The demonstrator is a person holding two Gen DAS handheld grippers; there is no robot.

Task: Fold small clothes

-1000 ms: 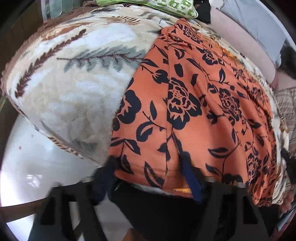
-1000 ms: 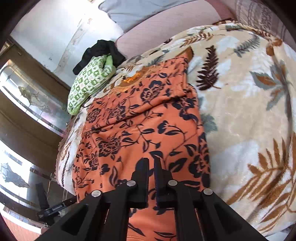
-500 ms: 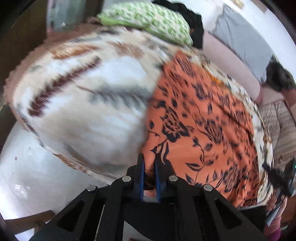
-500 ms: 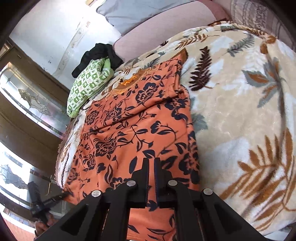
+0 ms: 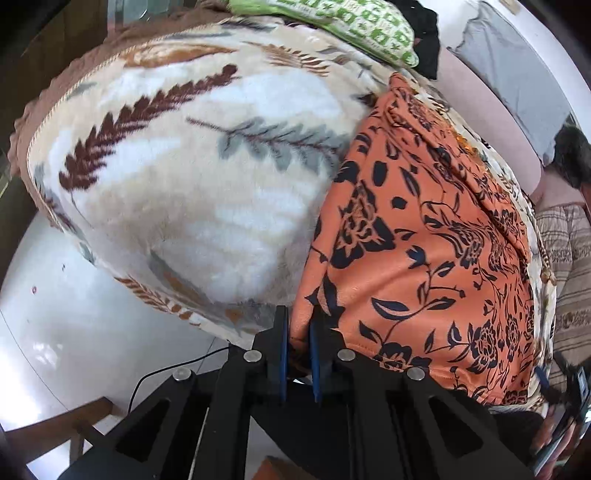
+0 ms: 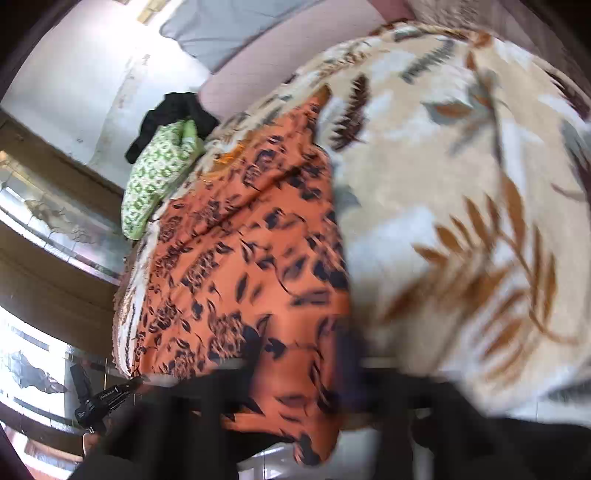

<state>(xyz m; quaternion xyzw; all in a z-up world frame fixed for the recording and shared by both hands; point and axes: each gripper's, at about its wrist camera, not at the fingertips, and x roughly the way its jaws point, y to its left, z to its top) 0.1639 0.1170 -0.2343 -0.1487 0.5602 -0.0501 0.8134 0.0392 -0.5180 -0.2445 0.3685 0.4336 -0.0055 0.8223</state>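
An orange garment [image 5: 424, 236] with a dark floral print lies spread on a leaf-patterned fleece blanket [image 5: 192, 177]. My left gripper [image 5: 297, 325] is shut on the garment's near left hem corner at the blanket's edge. In the blurred right wrist view the same garment [image 6: 251, 258] runs down to my right gripper [image 6: 301, 354]. Its jaws are opening, and the near hem hangs loose between the spread fingers [image 6: 347, 354] without the pads pressing on it. The left gripper also shows small and dark at the lower left [image 6: 103, 398].
A green-and-white patterned cloth [image 5: 354, 26] and a black cloth [image 6: 177, 110] lie at the blanket's far end. A grey pillow [image 5: 517, 74] rests on a pink backrest [image 5: 487, 122]. White floor [image 5: 74, 332], a thin cable and a wooden stool [image 5: 55, 424] sit below left.
My left gripper went from open to shut on the hem corner and shifted along the blanket edge. My right gripper, shut on the hem before, has sprung apart and moved, blurring its view.
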